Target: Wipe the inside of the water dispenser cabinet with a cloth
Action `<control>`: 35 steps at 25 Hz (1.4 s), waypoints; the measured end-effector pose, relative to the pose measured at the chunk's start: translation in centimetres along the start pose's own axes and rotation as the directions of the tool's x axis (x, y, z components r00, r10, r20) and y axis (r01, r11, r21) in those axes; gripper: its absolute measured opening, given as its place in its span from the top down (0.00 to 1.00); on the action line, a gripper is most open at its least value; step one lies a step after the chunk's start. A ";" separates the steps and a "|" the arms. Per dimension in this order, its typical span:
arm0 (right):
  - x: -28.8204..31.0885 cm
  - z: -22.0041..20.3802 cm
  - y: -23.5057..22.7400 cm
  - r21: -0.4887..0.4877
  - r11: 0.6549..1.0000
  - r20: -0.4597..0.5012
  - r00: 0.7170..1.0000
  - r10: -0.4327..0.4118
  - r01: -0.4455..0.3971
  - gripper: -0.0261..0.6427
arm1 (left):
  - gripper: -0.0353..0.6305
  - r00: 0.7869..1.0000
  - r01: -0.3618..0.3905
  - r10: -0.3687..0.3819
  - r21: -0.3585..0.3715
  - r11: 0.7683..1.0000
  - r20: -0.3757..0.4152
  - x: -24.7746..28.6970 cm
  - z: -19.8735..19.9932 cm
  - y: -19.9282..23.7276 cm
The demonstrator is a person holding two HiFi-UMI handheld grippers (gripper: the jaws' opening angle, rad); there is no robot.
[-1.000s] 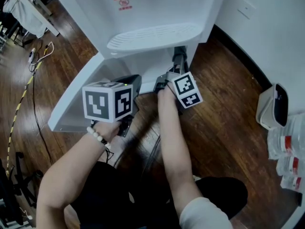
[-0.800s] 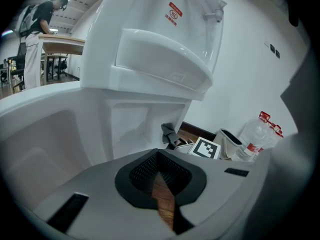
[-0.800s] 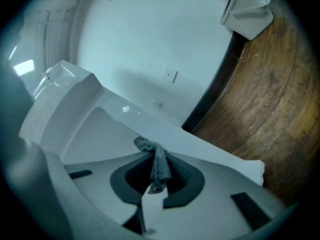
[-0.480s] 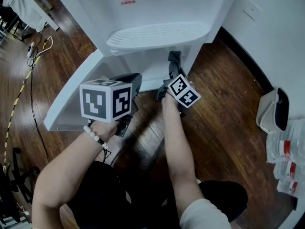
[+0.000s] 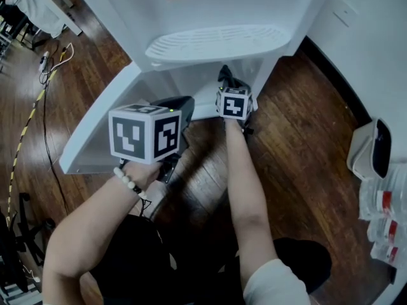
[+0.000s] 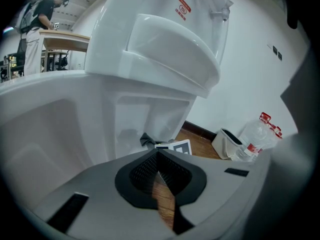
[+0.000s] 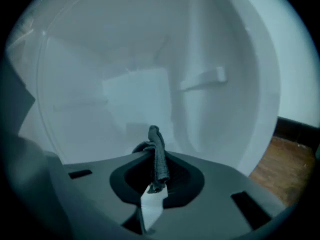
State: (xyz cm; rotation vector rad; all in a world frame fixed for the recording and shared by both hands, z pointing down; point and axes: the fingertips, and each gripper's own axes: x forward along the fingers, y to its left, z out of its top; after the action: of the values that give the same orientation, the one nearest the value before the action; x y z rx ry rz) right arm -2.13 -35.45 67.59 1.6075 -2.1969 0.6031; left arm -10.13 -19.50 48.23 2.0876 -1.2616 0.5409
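The white water dispenser (image 5: pixel 216 18) stands ahead with its lower cabinet door (image 5: pixel 102 122) swung open to the left. My right gripper (image 5: pixel 229 84) reaches into the cabinet opening, shut on a dark grey cloth (image 5: pixel 226 75). In the right gripper view the cloth (image 7: pixel 158 156) sticks up from the closed jaws of the right gripper (image 7: pixel 154 170), in front of the pale cabinet interior (image 7: pixel 135 94). My left gripper (image 5: pixel 183 107) hovers outside, beside the open door. In its own view the left gripper (image 6: pixel 159 155) is shut with nothing in it.
A white bin (image 5: pixel 372 148) and several plastic water bottles (image 5: pixel 385 202) stand at the right by the wall. Cables (image 5: pixel 32 116) run over the wooden floor at the left. A person (image 6: pixel 45 14) stands at a table in the background.
My right gripper has moved forward into the cabinet opening with the cloth, its marker cube turning to face upward. The left gripper has barely shifted.
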 end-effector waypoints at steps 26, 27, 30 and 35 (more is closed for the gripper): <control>5.0 0.9 -3.0 -0.192 0.964 -0.198 0.954 -0.223 0.185 0.90 | 0.95 1.000 -0.008 0.008 -0.021 1.000 0.001 1.0 0.2 1.0; 5.0 0.8 -2.8 -0.212 0.960 -0.200 0.954 -0.224 0.181 0.90 | 0.95 1.000 -0.007 0.008 -0.018 1.000 0.001 1.1 0.2 0.9; 5.8 1.1 -0.4 -0.208 0.974 -0.180 0.975 -0.133 0.094 0.90 | 0.95 1.000 -0.006 0.006 -0.016 1.000 0.004 1.2 0.2 0.9; 6.6 1.7 5.7 -0.178 0.975 -0.143 0.984 0.108 -0.133 0.90 | 0.95 1.000 -0.001 0.001 -0.006 1.000 0.013 1.2 0.6 0.8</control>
State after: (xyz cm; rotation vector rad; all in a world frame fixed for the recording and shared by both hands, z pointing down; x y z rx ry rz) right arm -9.60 -40.10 68.81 1.3097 -2.1928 0.5042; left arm -10.31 -20.92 48.82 2.0892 -1.2698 0.5242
